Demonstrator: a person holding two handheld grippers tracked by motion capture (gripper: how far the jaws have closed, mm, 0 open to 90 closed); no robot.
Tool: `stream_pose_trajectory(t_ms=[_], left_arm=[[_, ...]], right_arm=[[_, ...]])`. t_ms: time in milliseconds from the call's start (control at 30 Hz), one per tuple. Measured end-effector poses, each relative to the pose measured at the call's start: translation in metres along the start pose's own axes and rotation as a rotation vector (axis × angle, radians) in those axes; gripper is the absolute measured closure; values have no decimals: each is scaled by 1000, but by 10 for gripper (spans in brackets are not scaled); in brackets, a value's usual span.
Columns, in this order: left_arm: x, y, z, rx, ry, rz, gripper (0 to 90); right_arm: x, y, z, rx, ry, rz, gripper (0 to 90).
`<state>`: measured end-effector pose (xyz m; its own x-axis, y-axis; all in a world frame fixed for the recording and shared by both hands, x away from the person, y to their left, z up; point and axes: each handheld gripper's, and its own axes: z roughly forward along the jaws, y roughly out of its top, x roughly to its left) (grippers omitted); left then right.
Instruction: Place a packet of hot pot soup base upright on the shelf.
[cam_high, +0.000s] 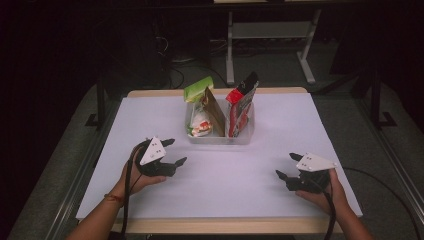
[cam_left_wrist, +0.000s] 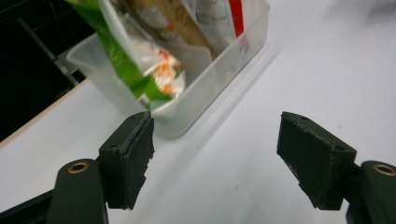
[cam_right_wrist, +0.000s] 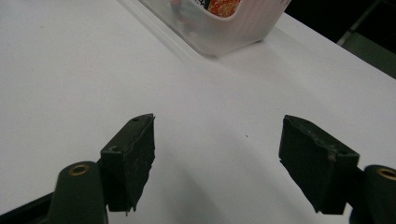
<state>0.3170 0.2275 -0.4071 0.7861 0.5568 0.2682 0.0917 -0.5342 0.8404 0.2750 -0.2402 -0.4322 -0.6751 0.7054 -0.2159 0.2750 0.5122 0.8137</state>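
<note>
Beyond both open tongs (cam_high: 175, 151) (cam_high: 286, 165), apart, stands the snack-filled bin (cam_high: 220, 137).

The high view looked forward and down over the whole table (cam_high: 150, 120). Both gripper views sat low and close, facing the far bin (cam_high: 220, 137) (cam_left_wrist: 219, 74) (cam_right_wrist: 243, 32), which all views shared.

Bin (cam_high: 220, 136) at table's (cam_high: 150, 200) far edge, centre, packets (cam_high: 215, 111) upright inside. Left gripper (cam_high: 175, 152) near-left, right gripper (cam_high: 286, 166) near-right, both apart from bin.
</note>
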Motion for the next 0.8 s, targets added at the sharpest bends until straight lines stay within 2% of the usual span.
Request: stream_pose_trajectory(t_ms=[167, 233, 367, 533, 600, 733, 800], left_arm=[[5, -14, -12, 24, -10, -10, 232], [7, -20, -17, 30, 4, -14, 227], [11, -27, -29, 31, 12, -36, 220], [15, -39, -39, 33, 26, -66, 211], [16, -44, -43, 37, 34, -68, 217], [16, -54, -52, 33, 32, -97, 213], [16, -59, -58, 28, 48, -100, 212]], right_arm=[[-1, 2, 0, 20, -5, -22, 261], [-1, 3, 0, 26, -6, -25, 263], [-4, 3, 2, 29, 4, 4, 264], [-4, -2, 2, 42, 4, -3, 266], [-4, -5, 1, 36, 4, 5, 265], [-3, -9, -2, 29, 9, 15, 262], [-3, -10, -5, 20, 7, 16, 260]])
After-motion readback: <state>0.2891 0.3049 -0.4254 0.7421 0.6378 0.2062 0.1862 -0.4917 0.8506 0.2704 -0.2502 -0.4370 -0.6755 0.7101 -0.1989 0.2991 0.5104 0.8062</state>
